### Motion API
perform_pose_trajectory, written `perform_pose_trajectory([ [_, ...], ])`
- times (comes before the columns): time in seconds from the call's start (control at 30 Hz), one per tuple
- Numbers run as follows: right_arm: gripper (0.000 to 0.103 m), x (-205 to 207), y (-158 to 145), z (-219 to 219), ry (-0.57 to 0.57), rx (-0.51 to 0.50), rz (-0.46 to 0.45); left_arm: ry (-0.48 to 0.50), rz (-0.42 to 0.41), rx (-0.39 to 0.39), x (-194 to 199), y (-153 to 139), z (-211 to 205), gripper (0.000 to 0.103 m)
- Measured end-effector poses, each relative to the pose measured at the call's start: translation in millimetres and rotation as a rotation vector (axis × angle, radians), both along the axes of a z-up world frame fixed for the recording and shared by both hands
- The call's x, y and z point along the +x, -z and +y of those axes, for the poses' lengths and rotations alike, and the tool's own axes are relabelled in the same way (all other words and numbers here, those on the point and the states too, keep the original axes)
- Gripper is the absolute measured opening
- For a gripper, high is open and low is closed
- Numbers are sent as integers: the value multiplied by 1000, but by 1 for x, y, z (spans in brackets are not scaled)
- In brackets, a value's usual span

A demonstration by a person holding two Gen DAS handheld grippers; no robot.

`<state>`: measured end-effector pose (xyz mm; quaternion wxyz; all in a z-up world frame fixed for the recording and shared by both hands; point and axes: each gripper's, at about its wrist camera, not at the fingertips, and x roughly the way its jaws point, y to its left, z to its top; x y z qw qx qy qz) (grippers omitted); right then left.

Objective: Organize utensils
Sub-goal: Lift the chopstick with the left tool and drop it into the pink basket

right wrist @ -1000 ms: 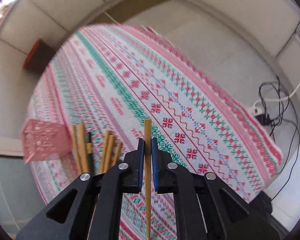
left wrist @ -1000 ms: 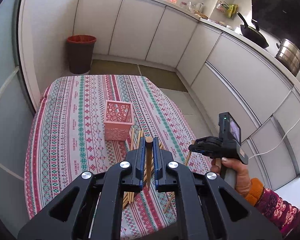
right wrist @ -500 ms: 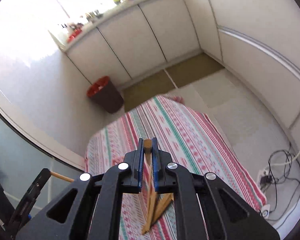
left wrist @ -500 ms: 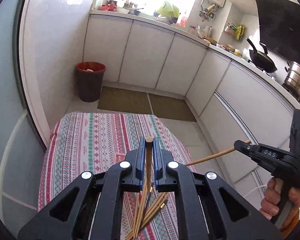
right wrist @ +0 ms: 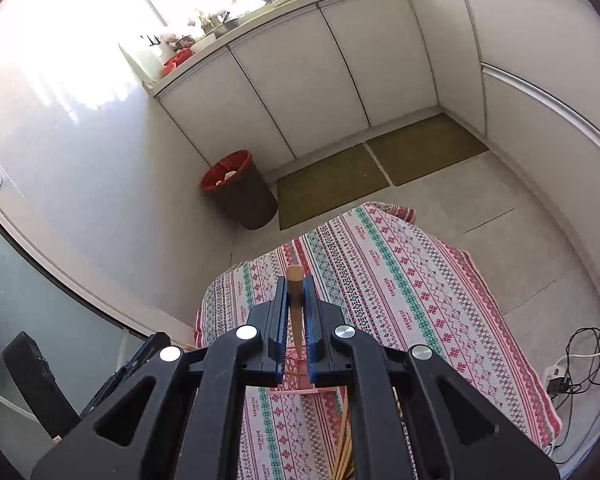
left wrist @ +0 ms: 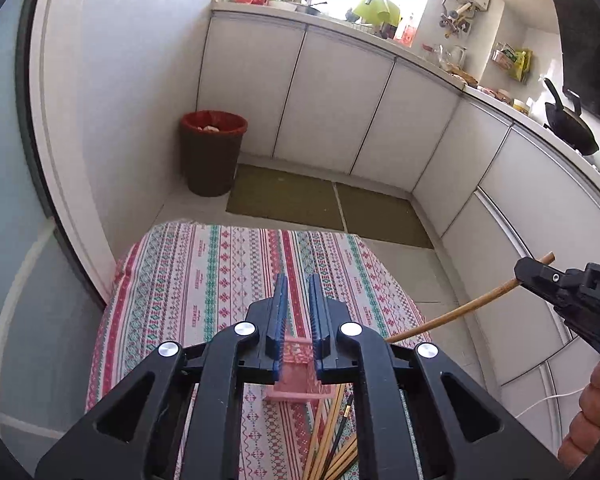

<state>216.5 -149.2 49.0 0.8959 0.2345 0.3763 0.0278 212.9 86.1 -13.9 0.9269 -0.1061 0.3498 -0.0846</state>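
Left claw has just been opening and has nothing in it now. Right claw pinches one chopstick tight. Both hang above the pink basket. More chopsticks wait on the worktop.

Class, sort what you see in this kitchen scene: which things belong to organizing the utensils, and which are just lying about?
Belong to the job:
- chopstick clamped in the right gripper
- left gripper, jaws just opened, nothing between them
- pink basket
- loose chopsticks on the tablecloth

Just lying about:
- red-lined bin
- wok
- floor mats
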Motion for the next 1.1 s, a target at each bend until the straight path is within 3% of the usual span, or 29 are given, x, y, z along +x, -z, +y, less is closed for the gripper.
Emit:
perform_pose_trajectory([
  [0.27,8,17,33,24,-13,-60,38,-177,-120,-170,-42,-9,48,29],
  [0.4,8,22,43,33,-14,-79,43,-191,-134,-157,-53,-15,54,34],
  [0.5,11,26,50,44,-26,-105,32,-201,-129,-100,-57,-10,48,36],
  [0.53,16,26,53,47,-26,-112,30,-205,-124,-81,-57,-7,47,37],
  [0.57,31,26,56,48,-27,-110,30,-207,-118,-69,-58,-4,45,38],
  [0.6,39,24,58,49,-27,-107,28,-202,-108,-63,-59,0,43,39],
  [0.7,49,13,61,48,-18,-132,16,-180,-80,-41,-62,10,38,50],
  [0.77,54,5,62,49,-8,-175,17,-169,-79,-29,-64,11,32,58],
  [1.1,70,-47,58,36,61,-397,-46,-157,-95,33,-83,6,5,73],
])
